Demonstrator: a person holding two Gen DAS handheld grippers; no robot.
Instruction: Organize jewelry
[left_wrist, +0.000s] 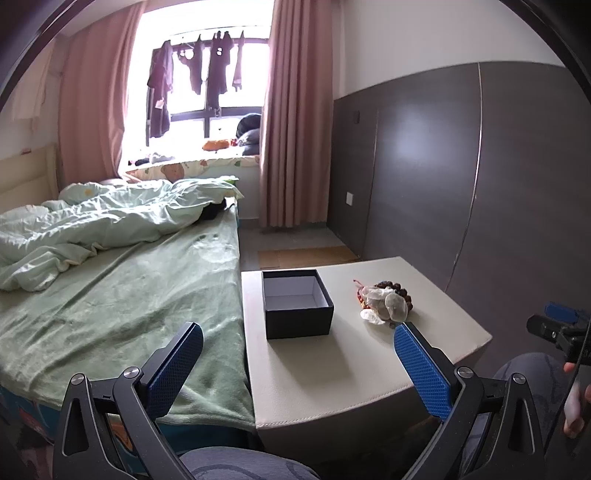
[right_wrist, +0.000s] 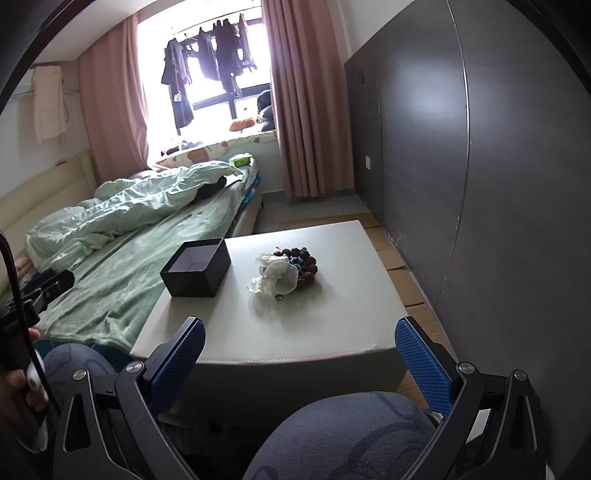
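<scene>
An open black box (left_wrist: 297, 304) (right_wrist: 195, 267) with a pale empty inside stands on the left part of a white low table (left_wrist: 354, 373) (right_wrist: 321, 317). To its right lies a heap of jewelry (left_wrist: 386, 301) (right_wrist: 286, 271): dark bead bracelets under pale, translucent shell-like pieces. My left gripper (left_wrist: 297, 332) hangs open, short of the table's near edge, nothing between its blue pads. My right gripper (right_wrist: 299, 328) is open too, held back over the person's knee with the heap ahead of it.
A bed (left_wrist: 122, 280) with a green sheet and rumpled quilt butts against the table's left side. A dark grey wall panel (left_wrist: 461, 166) runs along the right. The person's knees (right_wrist: 347, 435) sit just below the table's near edge. Pink curtains frame a bright window.
</scene>
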